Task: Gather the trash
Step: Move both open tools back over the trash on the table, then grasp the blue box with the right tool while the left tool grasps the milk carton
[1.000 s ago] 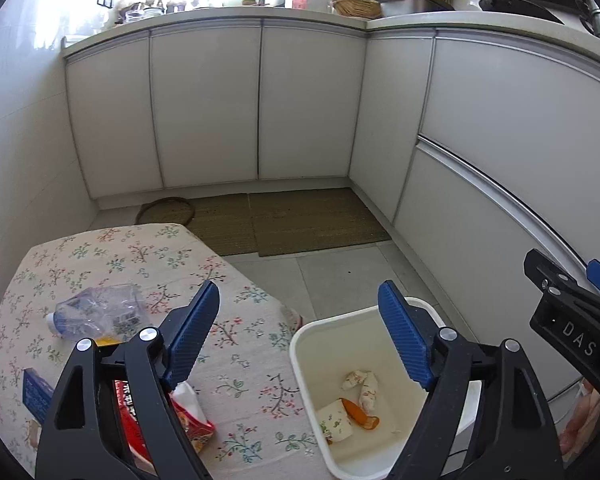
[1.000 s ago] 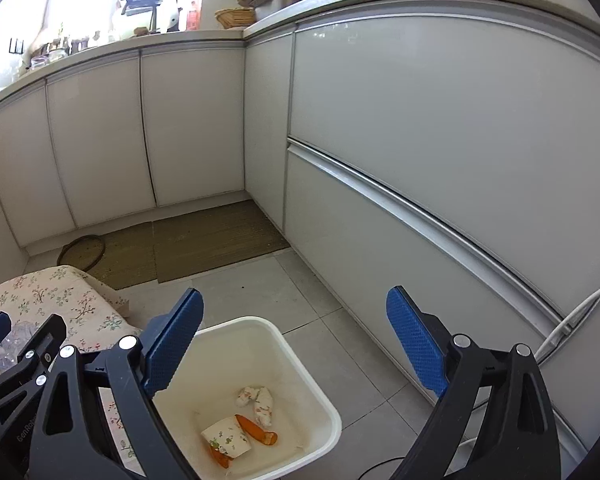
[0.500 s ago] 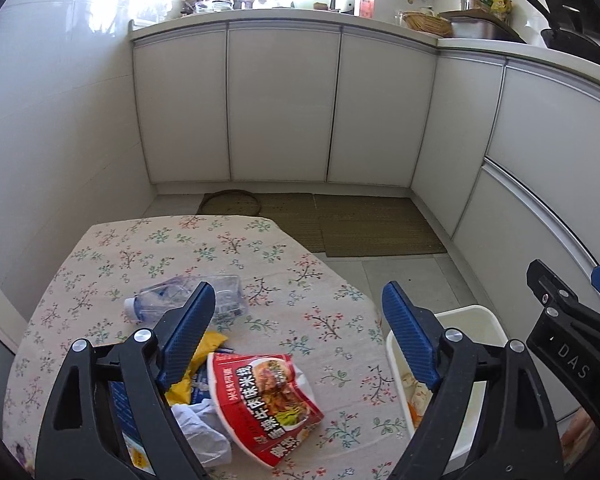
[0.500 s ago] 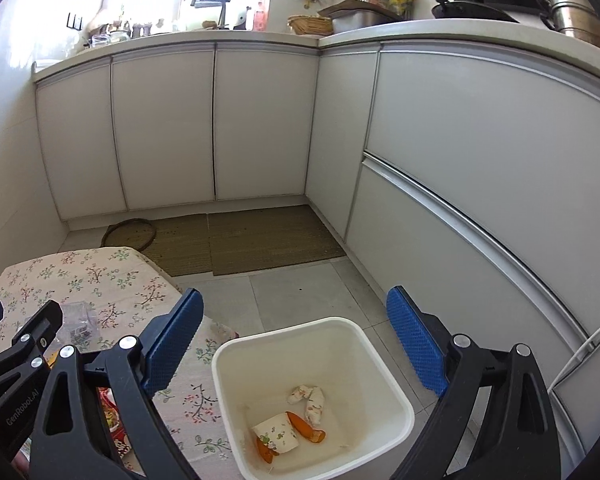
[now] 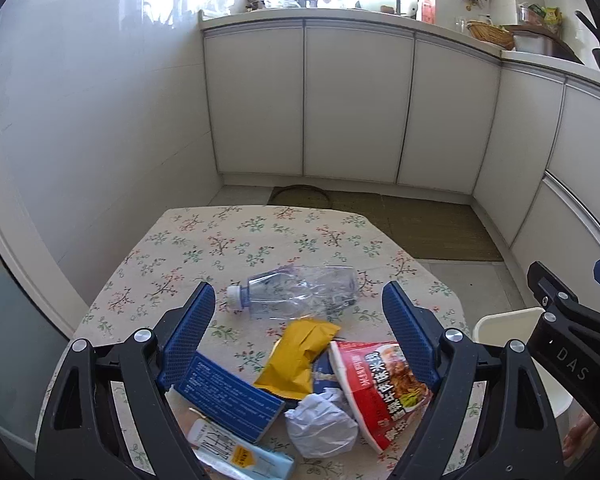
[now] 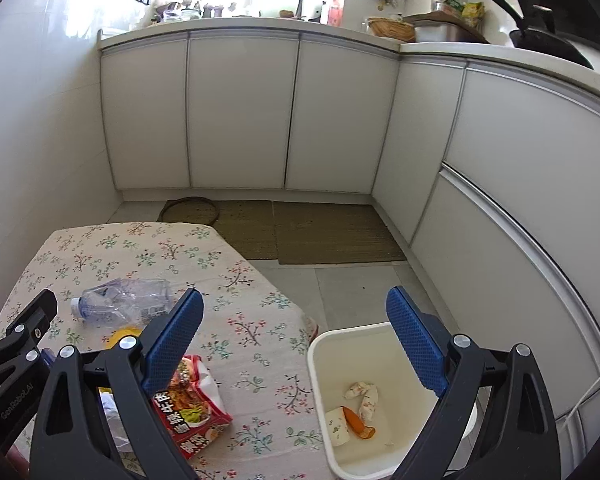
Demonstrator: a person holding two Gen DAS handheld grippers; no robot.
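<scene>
Trash lies on a table with a floral cloth (image 5: pixel 260 240): a crushed clear bottle (image 5: pixel 300 292), a yellow packet (image 5: pixel 300 352), a red noodle bag (image 5: pixel 384 388), a crumpled white paper (image 5: pixel 324 424), a blue box (image 5: pixel 228 396) and a light carton (image 5: pixel 236 452). My left gripper (image 5: pixel 300 336) hangs open above this pile, holding nothing. My right gripper (image 6: pixel 296 340) is open too, straddling the table's edge and the white bin (image 6: pixel 380 400). The bin holds an orange scrap (image 6: pixel 358 424) and white wrappers (image 6: pixel 364 394). The bottle (image 6: pixel 124 300) and noodle bag (image 6: pixel 196 404) also show in the right wrist view.
White kitchen cabinets (image 5: pixel 356 104) run along the back and right. Brown floor mats (image 6: pixel 328 232) lie before them. A white wall (image 5: pixel 80 140) stands left of the table. The bin's rim (image 5: pixel 504 320) sits on the floor at the table's right.
Both grippers have swung left, from over the bin toward the table. The trash pile has come into full view under the left gripper; both stay open.
</scene>
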